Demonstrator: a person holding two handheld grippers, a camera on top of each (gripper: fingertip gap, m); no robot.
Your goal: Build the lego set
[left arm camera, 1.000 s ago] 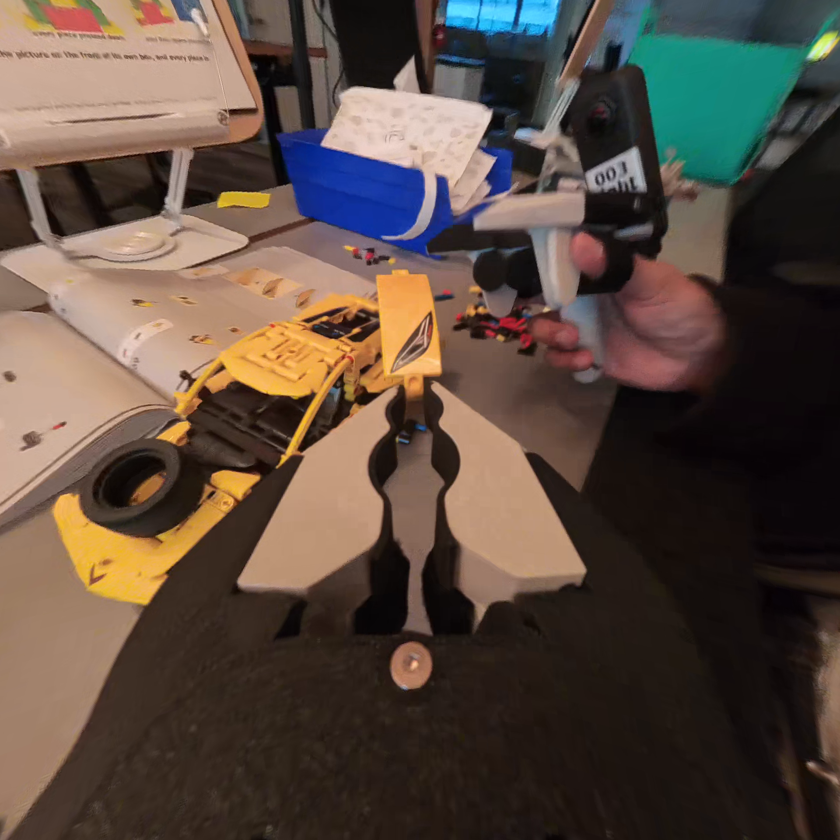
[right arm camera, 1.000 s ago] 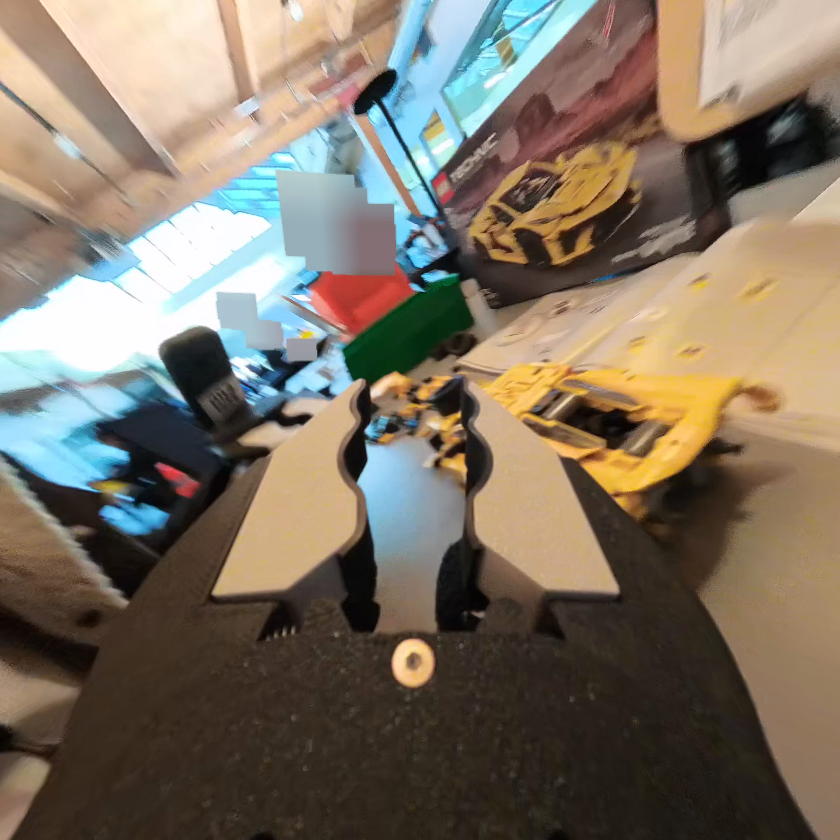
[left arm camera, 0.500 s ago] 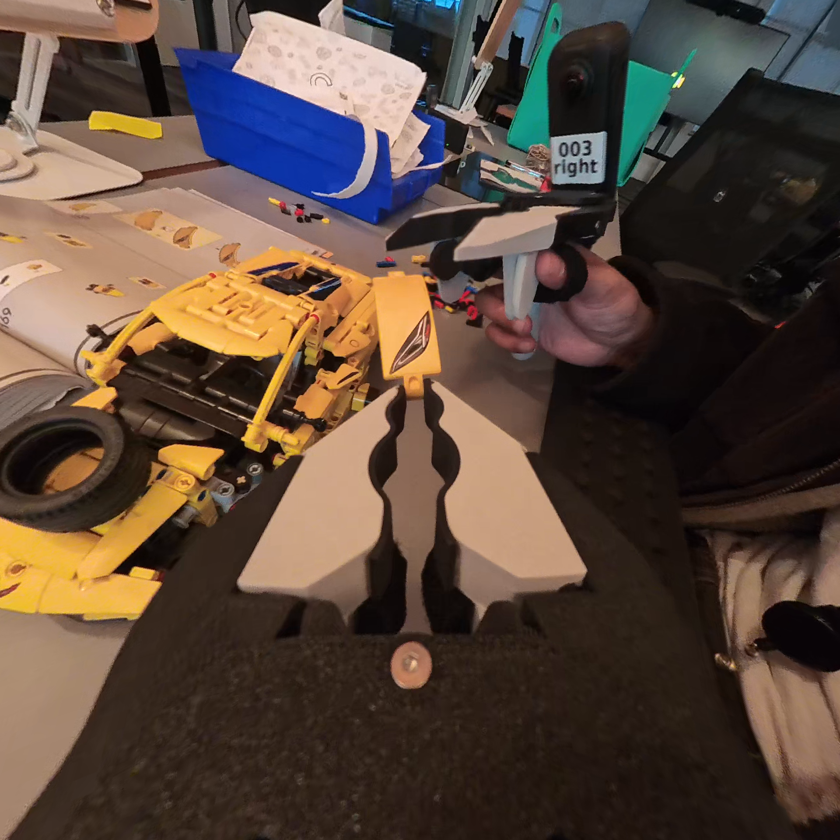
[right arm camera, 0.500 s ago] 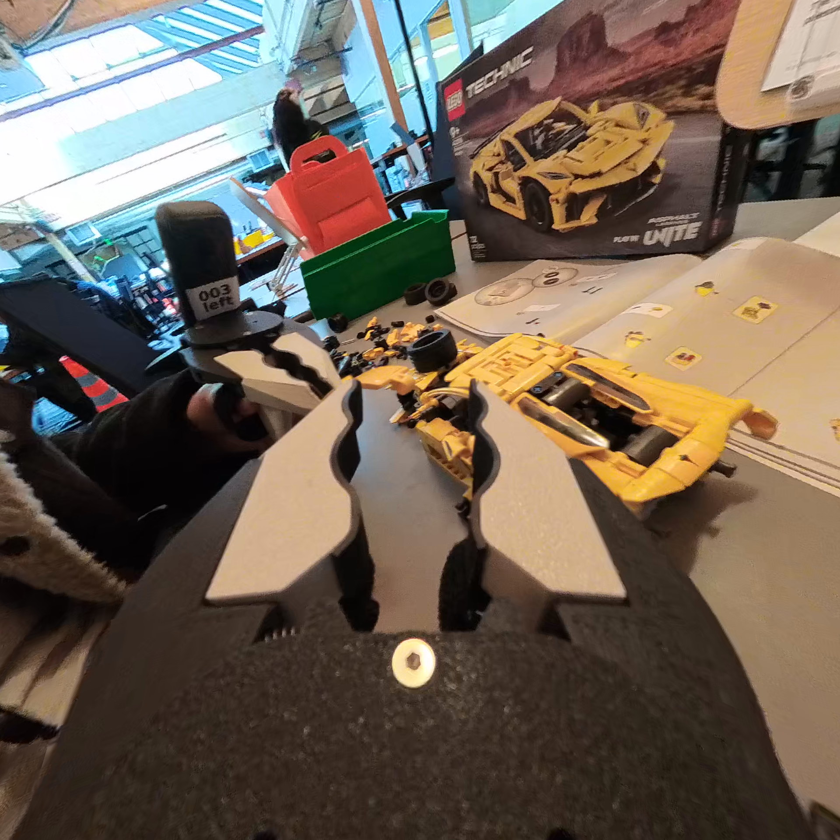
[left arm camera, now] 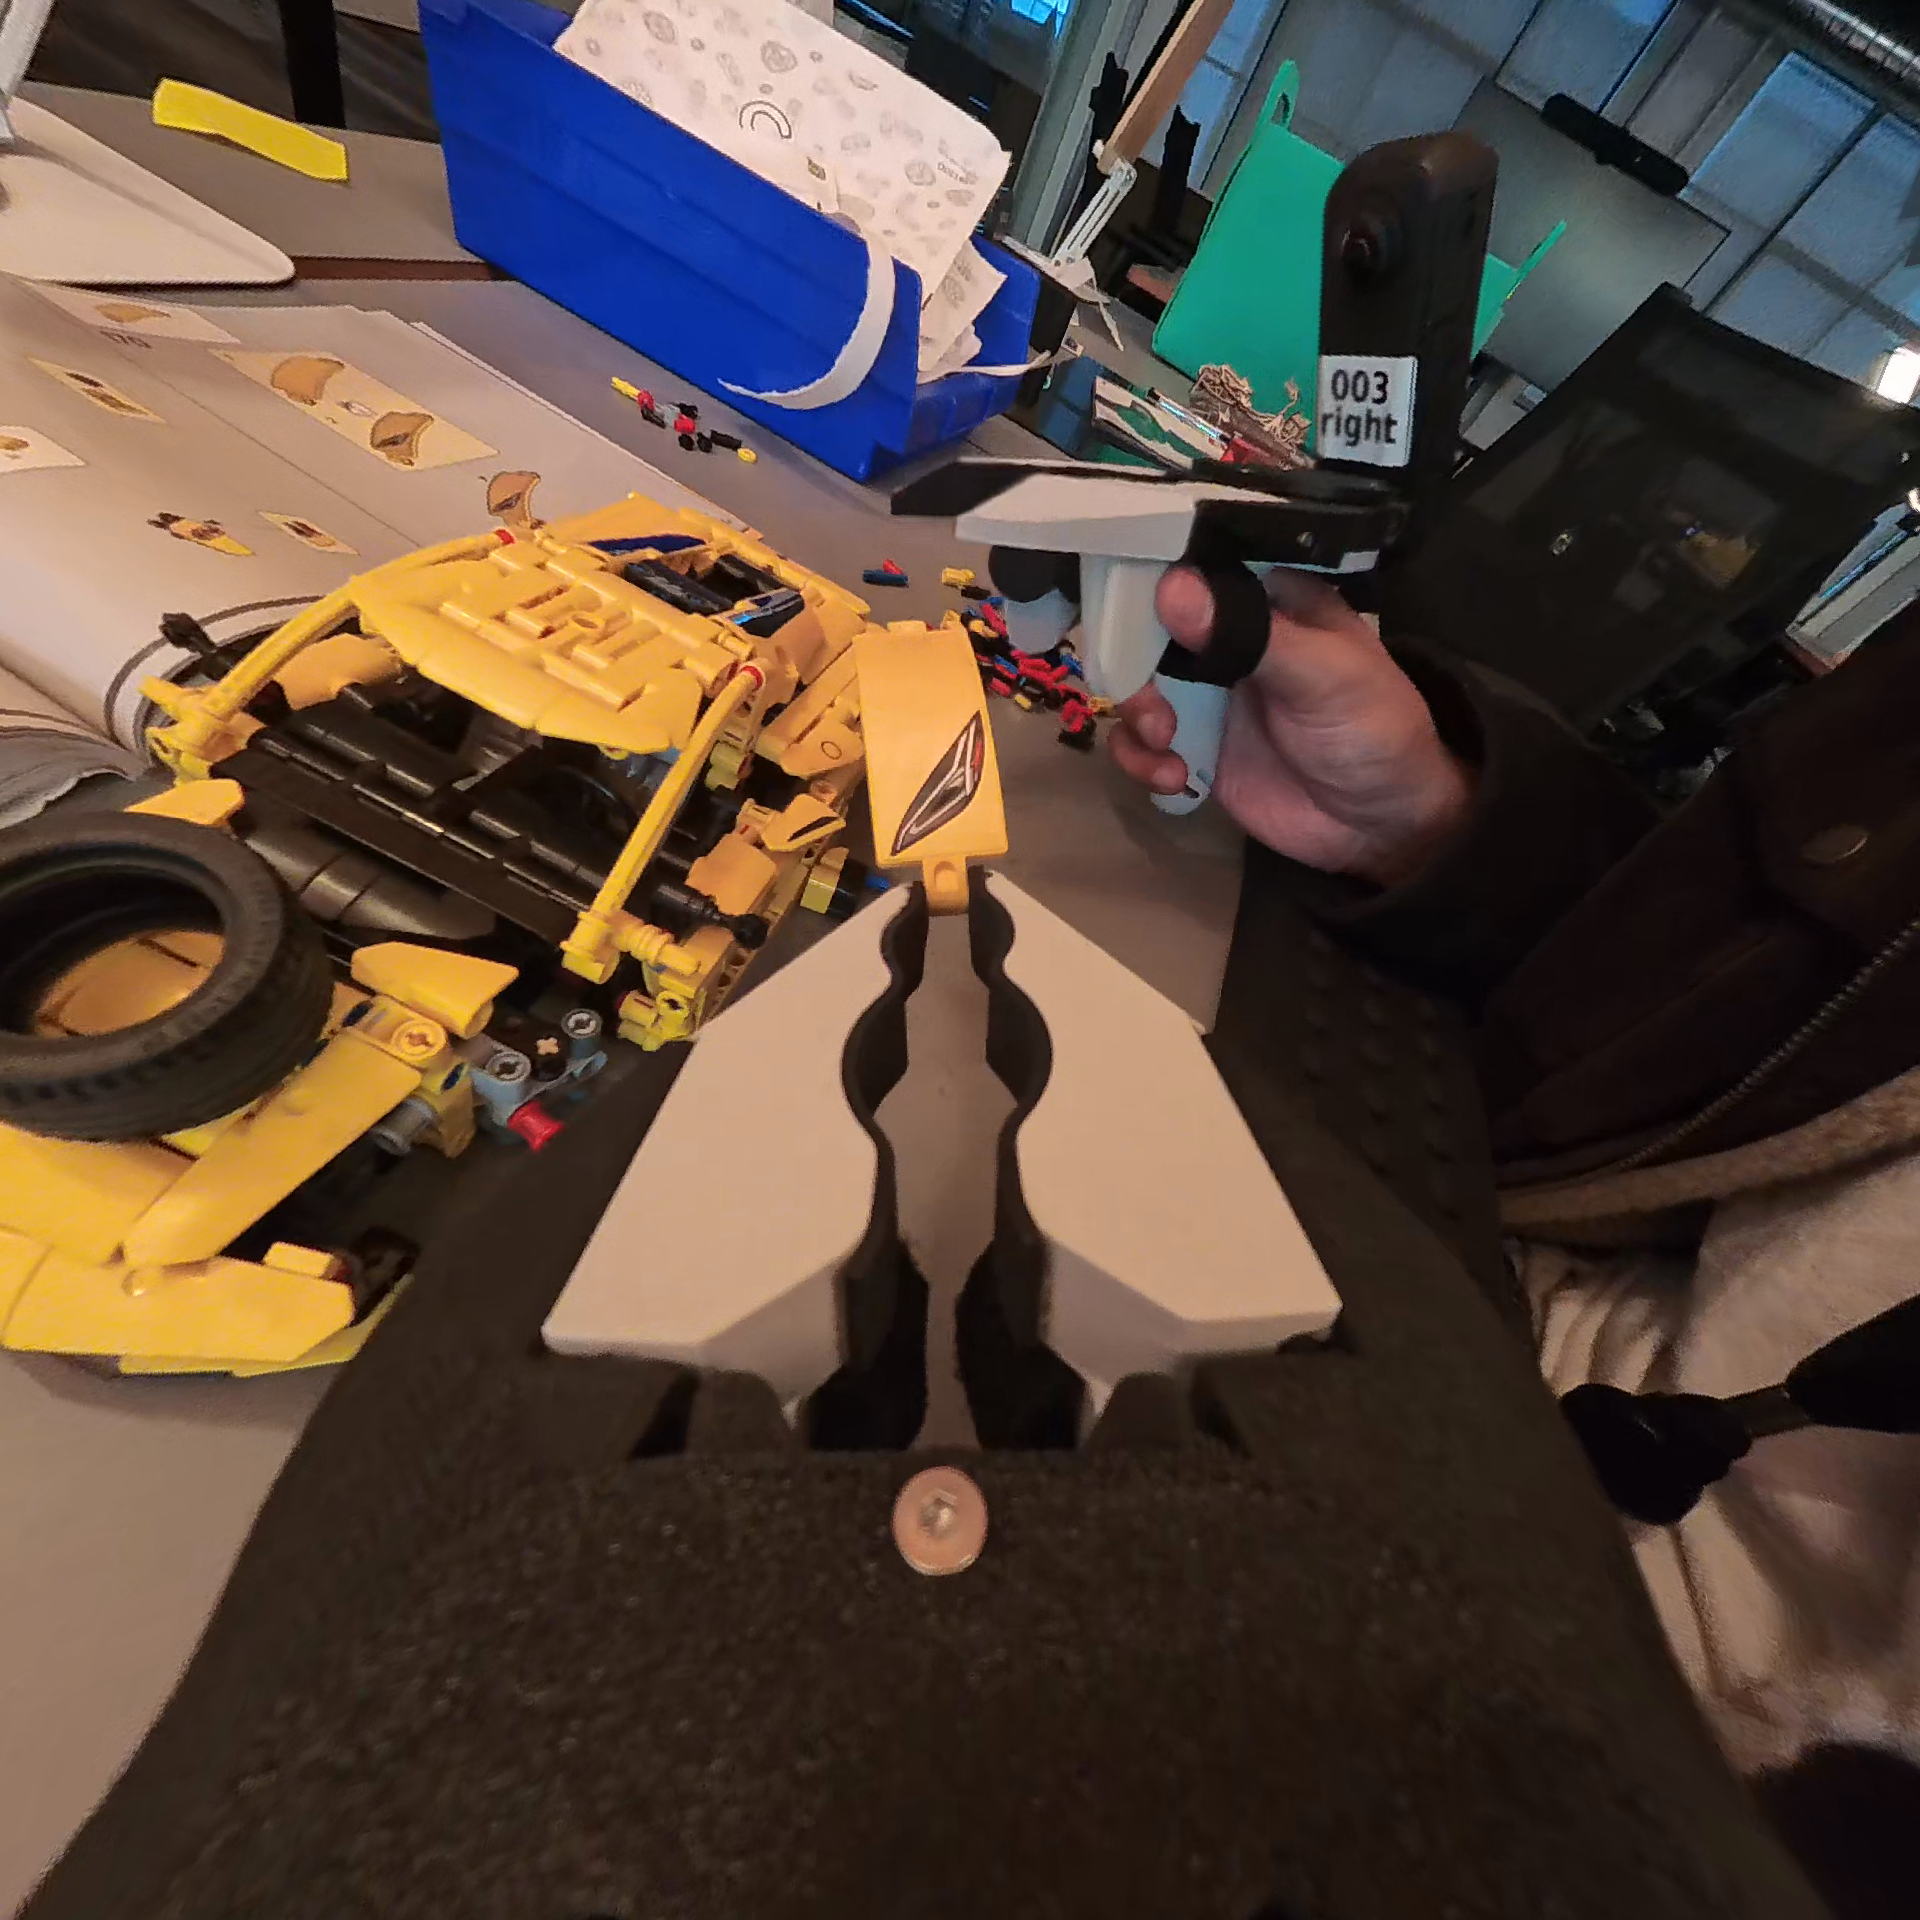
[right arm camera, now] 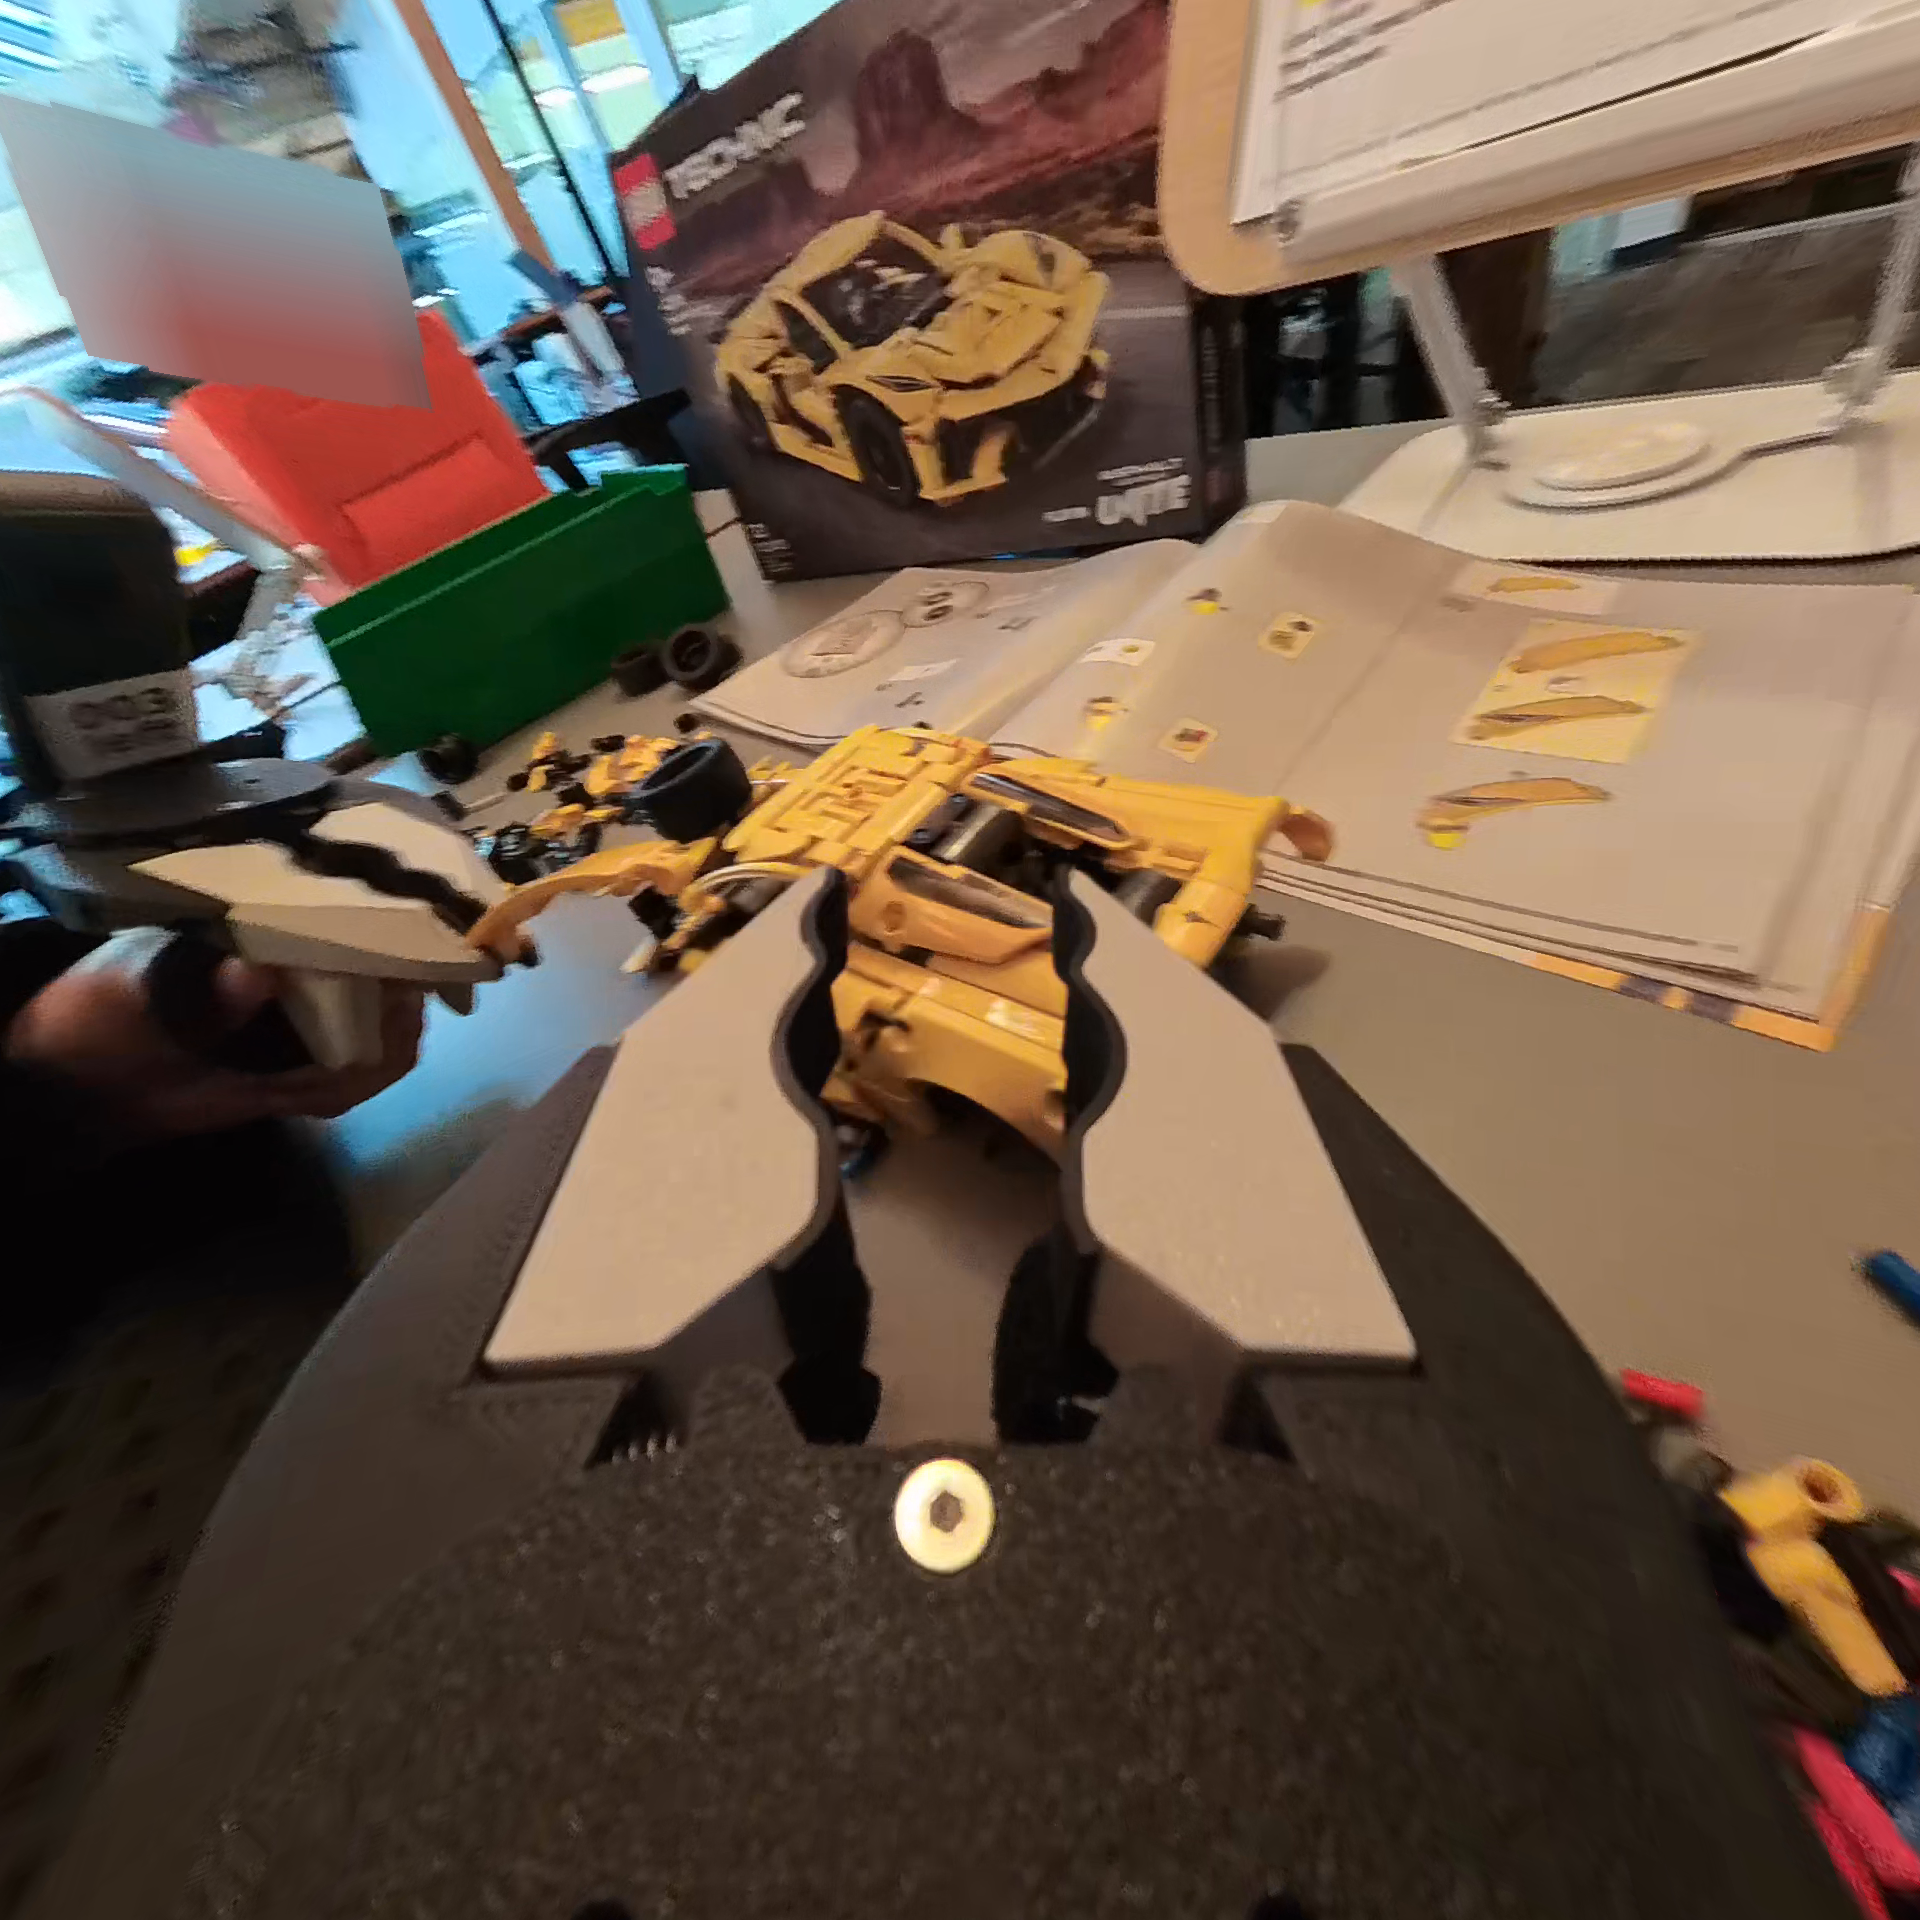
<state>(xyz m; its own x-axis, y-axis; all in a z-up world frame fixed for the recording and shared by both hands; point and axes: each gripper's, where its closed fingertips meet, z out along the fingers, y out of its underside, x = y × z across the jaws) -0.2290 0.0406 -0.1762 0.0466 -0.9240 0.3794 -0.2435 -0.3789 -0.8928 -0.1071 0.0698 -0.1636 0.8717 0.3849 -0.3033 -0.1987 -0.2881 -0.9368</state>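
Lego car (left arm camera: 499, 748), the half-built yellow and black plastic model, lies on the grey table (left arm camera: 125, 1538) ahead and to the left of your left gripper (left arm camera: 943, 894), whose grey fingers are clamped on the small tab of a long yellow plastic panel with a dark headlight sticker (left arm camera: 935, 758); that panel stands up from the tips, just beside the car's front corner. A loose black rubber tyre (left arm camera: 135, 977) rests on the car's yellow bodywork to the far left of that gripper. Beyond the tips, small red, black and yellow loose pieces (left arm camera: 1029, 675) are scattered, and farther off sits a blue plastic bin holding crumpled white paper (left arm camera: 644, 218). Your right gripper (right arm camera: 940, 914) has its fingers spread apart with nothing between them, the car (right arm camera: 935, 852) directly in front of the tips. To its left your left gripper (right arm camera: 343, 904) shows, gripping the yellow panel (right arm camera: 540, 904). Ahead and to the right lies the open grey instruction booklet (right arm camera: 1351, 727); behind it stands the dark cardboard set box picturing a yellow car (right arm camera: 935, 312), with a green plastic bin (right arm camera: 520, 613) to the box's left.
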